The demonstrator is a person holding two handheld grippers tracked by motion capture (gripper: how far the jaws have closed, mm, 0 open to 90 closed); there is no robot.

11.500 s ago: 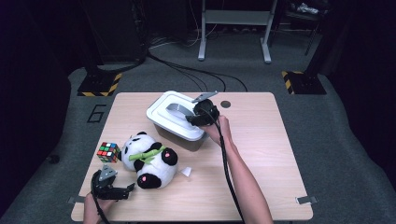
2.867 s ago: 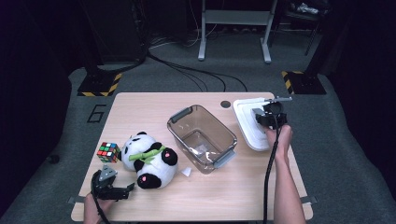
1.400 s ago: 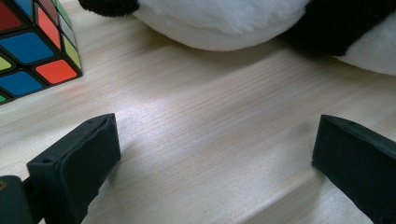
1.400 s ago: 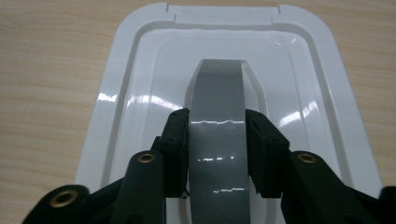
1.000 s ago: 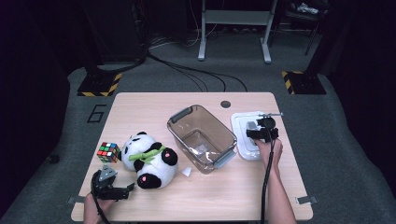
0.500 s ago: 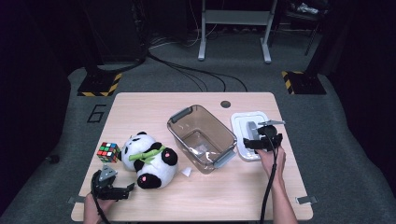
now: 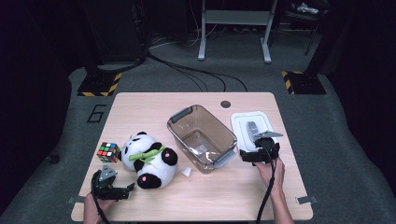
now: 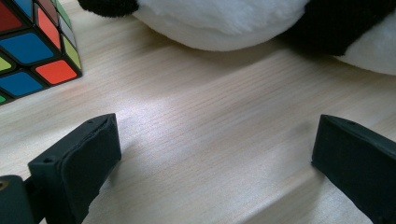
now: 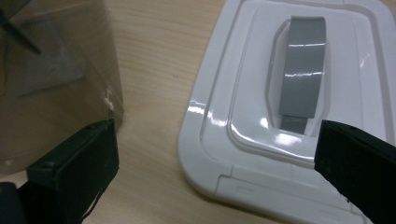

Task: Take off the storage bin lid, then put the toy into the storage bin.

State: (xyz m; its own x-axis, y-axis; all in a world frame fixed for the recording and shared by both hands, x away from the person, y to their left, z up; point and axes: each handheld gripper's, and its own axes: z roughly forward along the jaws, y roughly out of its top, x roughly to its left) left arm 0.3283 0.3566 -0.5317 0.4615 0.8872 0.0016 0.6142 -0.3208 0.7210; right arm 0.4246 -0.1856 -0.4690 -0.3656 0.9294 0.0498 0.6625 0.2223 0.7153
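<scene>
A clear brown-tinted plastic bin (image 7: 201,137) stands open at the table's middle. Its white lid (image 7: 254,126) with a grey handle (image 9: 302,72) lies flat to the bin's right. My right gripper (image 7: 258,154) hovers open over the lid's near edge (image 9: 261,182), holding nothing; the bin's wall (image 9: 51,74) is beside its left jaw. A plush panda (image 7: 148,160) lies left of the bin, and a colour cube (image 7: 108,151) sits to the panda's left. My left gripper (image 7: 112,186) rests open near the front left edge, with the cube (image 8: 28,51) and the panda (image 8: 261,23) just ahead.
A small white scrap (image 7: 186,171) lies between the panda and the bin. A round cable hole (image 7: 226,104) sits near the table's far edge. Cables and a metal stand (image 7: 233,28) are on the floor beyond the table (image 7: 219,196).
The right gripper lifted the lid off the bin, carried it right, set it on the table and let go, then drew back toward the lid's near edge. The left gripper has stayed put.
</scene>
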